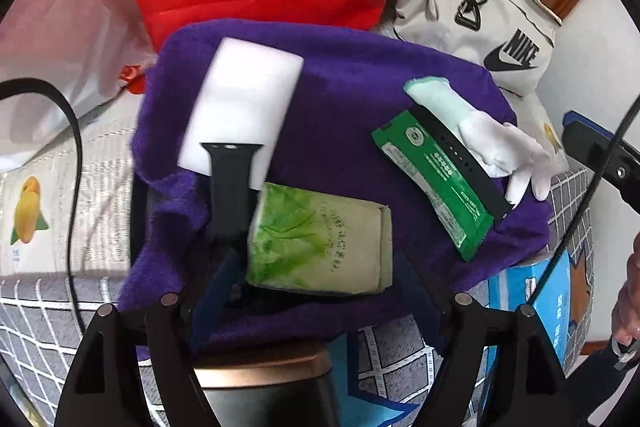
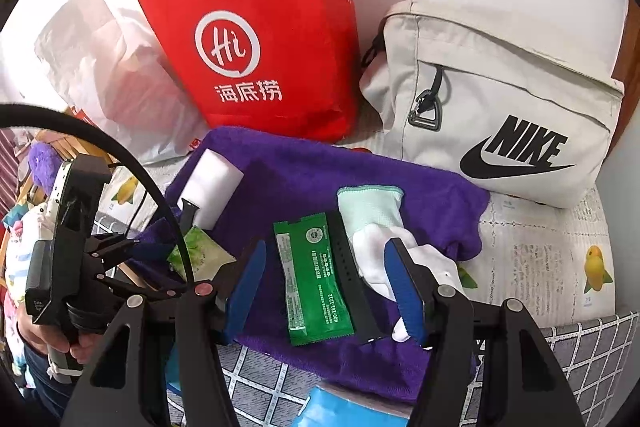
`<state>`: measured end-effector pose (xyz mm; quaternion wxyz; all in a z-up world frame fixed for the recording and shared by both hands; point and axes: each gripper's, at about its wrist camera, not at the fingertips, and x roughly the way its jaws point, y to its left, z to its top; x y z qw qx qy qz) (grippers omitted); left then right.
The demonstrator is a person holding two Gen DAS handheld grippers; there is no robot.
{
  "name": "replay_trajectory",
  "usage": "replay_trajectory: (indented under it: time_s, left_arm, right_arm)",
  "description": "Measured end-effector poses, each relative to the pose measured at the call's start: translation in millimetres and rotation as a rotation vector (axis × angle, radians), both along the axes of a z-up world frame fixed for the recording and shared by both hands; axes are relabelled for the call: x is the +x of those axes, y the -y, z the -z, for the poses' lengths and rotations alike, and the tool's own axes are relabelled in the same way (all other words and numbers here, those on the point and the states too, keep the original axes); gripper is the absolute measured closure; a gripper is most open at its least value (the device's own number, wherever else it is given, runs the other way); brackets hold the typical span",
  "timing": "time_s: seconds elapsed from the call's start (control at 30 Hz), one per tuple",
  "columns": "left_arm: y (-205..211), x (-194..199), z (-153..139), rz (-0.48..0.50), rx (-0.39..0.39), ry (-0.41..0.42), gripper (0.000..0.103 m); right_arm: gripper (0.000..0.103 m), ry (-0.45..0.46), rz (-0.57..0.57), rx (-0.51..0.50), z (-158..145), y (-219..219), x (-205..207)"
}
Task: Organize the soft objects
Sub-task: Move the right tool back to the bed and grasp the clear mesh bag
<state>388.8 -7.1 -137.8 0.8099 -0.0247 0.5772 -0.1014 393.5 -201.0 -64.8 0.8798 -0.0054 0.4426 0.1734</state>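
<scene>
Your right gripper point(image 2: 326, 283) hung with its blue jaws apart and nothing pressed between them, straddling the green sachet point(image 2: 314, 283) and a black watch strap point(image 2: 354, 279) on the purple towel point(image 2: 420, 187). Your left gripper point(image 1: 316, 291) also stood wide over the towel's near edge, above the tissue pack point(image 1: 320, 243), with nothing gripped as far as I could tell.

By my reading, you had barely begun. Everything soft lay loose on the towel: the white sponge block point(image 1: 244, 107) at its far left, a second black strap point(image 1: 232, 187) propped across the block and the tissue pack, and the white glove point(image 2: 384, 227) at its right, just beside the sachet. Nothing looked put away in the red bag point(image 2: 260, 47) or the beige bag point(image 2: 500, 127) behind the towel.

The red bag read "Hi" above "海底捞". The beige bag read "NIKE" over a swoosh. The sachet carried small white print ending "400-181-1212". Writing on the tissue pack was too faint to read.
</scene>
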Motion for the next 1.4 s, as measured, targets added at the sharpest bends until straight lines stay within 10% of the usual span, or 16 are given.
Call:
replay_trajectory:
  time_s: [0.67, 1.1, 1.4]
  left_arm:
    - [-27, -106, -86, 0.026, -0.075, 0.139, 0.024]
    - [-59, -216, -67, -0.005, -0.094, 0.137, 0.024]
    - [-65, -263, -32, -0.038, -0.127, 0.095, 0.024]
  right_arm:
    - [0.042, 0.025, -0.023, -0.022, -15, -9, -130]
    - [0.027, -0.072, -0.086, 0.025, 48, -10, -257]
    - [0.027, -0.102, -0.071, -0.037, 105, -18, -266]
